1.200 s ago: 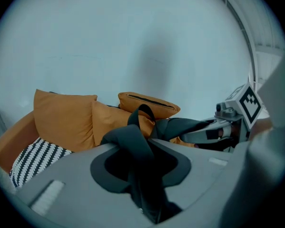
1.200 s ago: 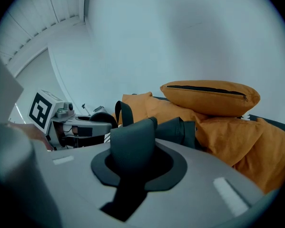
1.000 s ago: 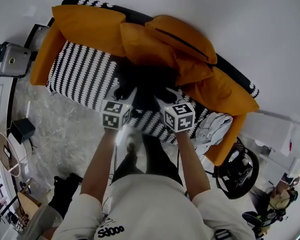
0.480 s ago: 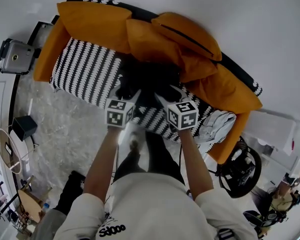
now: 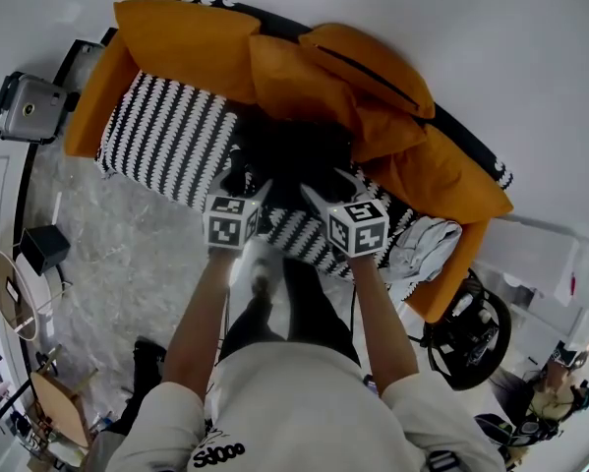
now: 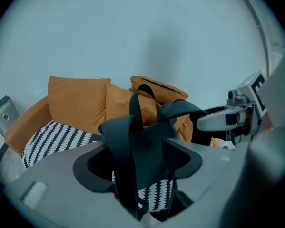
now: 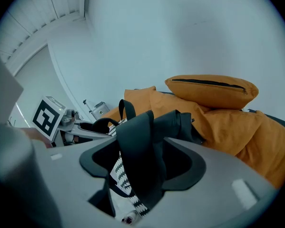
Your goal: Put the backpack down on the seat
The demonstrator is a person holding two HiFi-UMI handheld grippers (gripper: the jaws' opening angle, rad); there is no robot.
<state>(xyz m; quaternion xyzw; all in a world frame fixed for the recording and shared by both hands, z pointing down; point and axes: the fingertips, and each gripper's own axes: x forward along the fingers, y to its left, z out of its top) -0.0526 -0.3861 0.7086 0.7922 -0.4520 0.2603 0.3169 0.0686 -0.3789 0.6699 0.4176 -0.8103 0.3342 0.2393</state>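
The black backpack (image 5: 292, 155) rests on the sofa's black-and-white patterned seat (image 5: 166, 141), leaning toward the orange back cushions. My left gripper (image 5: 243, 177) is at its left side and my right gripper (image 5: 323, 187) at its right. In the left gripper view a black strap (image 6: 132, 141) runs loosely through the left gripper (image 6: 140, 166); its jaws are opening and dark gaps show on both sides. In the right gripper view another black strap (image 7: 142, 132) hangs between the opening jaws of the right gripper (image 7: 144, 167), which do not press on it.
Orange cushions (image 5: 186, 37) line the sofa's back and ends. A white cloth (image 5: 424, 244) lies at its right end. A grey device on a stand (image 5: 29, 106) is left of the sofa, a black round frame (image 5: 471, 332) to the right. My legs stand on the marble floor (image 5: 107, 254).
Both grippers stay almost in place at the backpack while their fingers spread wider off the straps. The backpack sits still on the seat.
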